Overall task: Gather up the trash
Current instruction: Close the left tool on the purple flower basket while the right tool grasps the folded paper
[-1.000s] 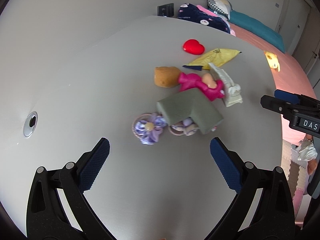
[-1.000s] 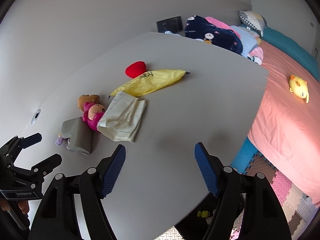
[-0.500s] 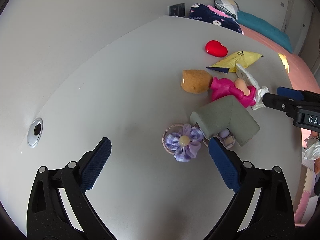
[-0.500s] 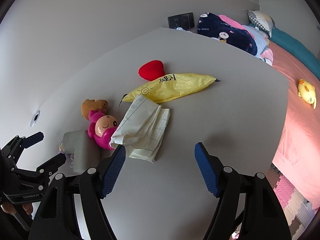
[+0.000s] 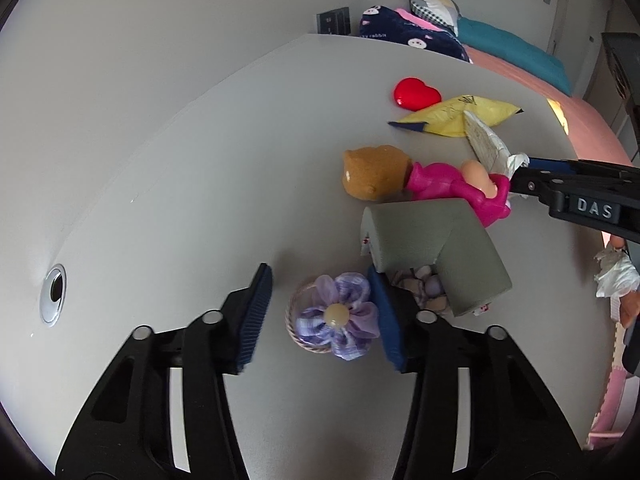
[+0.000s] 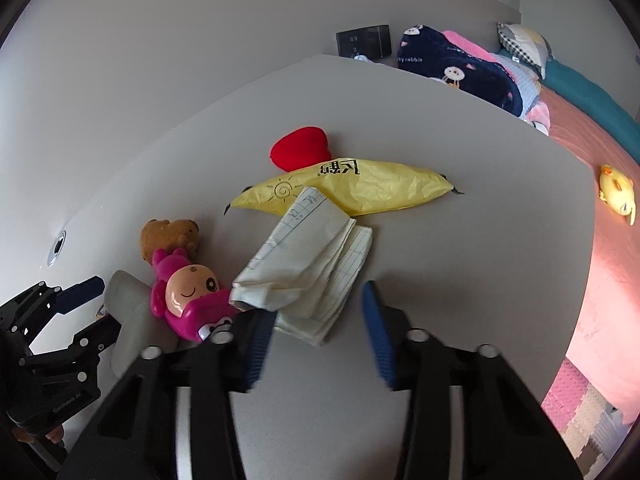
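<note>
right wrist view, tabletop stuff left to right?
Cable hole → gray foam piece → pink doll → folded paper → yellow bag. Brown bear and red heart overlap others, skipped.

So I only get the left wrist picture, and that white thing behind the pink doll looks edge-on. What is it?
Observer: In the right wrist view it is folded lined paper, overlapping the yellow bag.
Operator: Is the other hand-held gripper holding it?
Observer: The right hand-held gripper is closing, the paper's near corner between its jaws; one pad is not yet touching.
Operator: Anything on the bag?
Observer: Black characters and a spiral sun drawing.
</note>
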A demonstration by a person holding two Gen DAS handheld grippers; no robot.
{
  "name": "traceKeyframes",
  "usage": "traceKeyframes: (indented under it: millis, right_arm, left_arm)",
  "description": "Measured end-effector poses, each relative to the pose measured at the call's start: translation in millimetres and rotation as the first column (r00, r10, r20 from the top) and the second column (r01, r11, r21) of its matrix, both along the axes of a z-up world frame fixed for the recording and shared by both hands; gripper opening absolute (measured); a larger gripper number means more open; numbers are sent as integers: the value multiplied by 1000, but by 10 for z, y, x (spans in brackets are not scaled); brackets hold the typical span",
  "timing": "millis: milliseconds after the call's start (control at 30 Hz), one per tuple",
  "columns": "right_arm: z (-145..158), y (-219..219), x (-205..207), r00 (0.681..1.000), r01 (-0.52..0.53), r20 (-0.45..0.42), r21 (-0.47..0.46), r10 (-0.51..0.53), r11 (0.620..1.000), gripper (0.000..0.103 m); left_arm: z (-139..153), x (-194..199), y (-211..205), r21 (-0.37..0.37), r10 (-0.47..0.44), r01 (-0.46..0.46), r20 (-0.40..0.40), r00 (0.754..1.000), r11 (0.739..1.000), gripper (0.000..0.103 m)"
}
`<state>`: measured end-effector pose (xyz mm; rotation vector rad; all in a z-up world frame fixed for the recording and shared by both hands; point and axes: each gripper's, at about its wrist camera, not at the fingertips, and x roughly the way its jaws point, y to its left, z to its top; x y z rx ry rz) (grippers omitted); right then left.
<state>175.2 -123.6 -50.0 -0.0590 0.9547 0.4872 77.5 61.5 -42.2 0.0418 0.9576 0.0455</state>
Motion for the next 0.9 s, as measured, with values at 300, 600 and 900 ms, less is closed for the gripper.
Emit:
traceKeyframes:
  millis: [300, 600, 900]
  right_arm:
    - [23, -120, -48, 1000, 0, -18, 13, 0, 1000, 13]
    - [199, -306, -258, 1000, -7, 10, 32, 7, 999, 13]
    - [323, -641, -503, 999, 29, 32, 48, -30, 998, 13]
  left_arm:
    - [11, -70, -120, 10, -24, 24, -7, 1000, 1000, 18]
    - [116, -313, -140, -25, 14, -14, 5, 1000, 1000, 18]
    - [261, -491, -432, -27, -31, 32, 37, 999, 999, 18]
